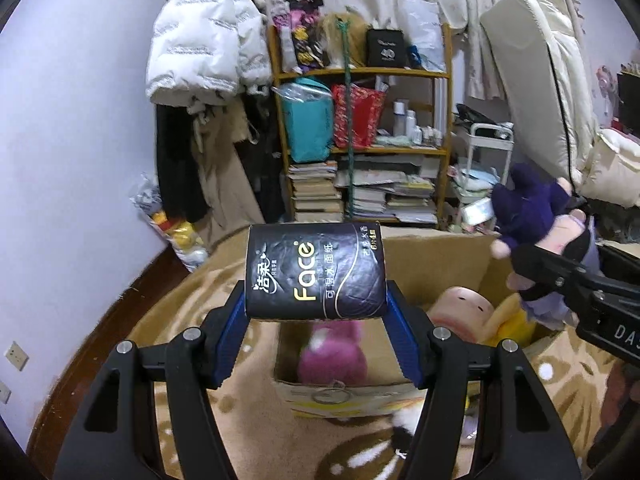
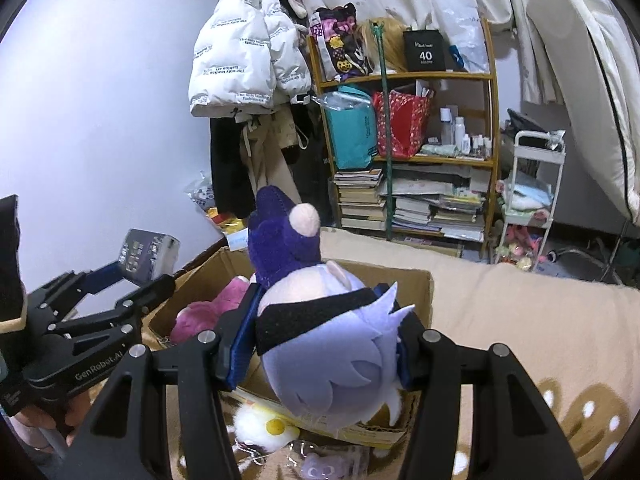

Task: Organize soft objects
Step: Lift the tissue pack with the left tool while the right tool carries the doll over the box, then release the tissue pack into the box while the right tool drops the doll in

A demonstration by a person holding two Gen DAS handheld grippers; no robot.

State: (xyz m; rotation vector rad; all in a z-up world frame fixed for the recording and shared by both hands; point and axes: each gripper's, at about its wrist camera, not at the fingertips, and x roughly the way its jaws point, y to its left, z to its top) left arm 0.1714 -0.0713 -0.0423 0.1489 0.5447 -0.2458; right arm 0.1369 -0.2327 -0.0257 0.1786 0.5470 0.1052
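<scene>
The left gripper (image 1: 316, 304) clamps a black Face tissue pack (image 1: 316, 272) above the cardboard box (image 1: 436, 256). Beside it, the right gripper (image 2: 320, 344) squeezes a purple-haired plush doll (image 2: 320, 344) over the same box, a pink plush (image 1: 332, 356) lying below.

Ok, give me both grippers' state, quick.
Left gripper: shut on the black Face tissue pack.
Right gripper: shut on the purple plush doll.
</scene>
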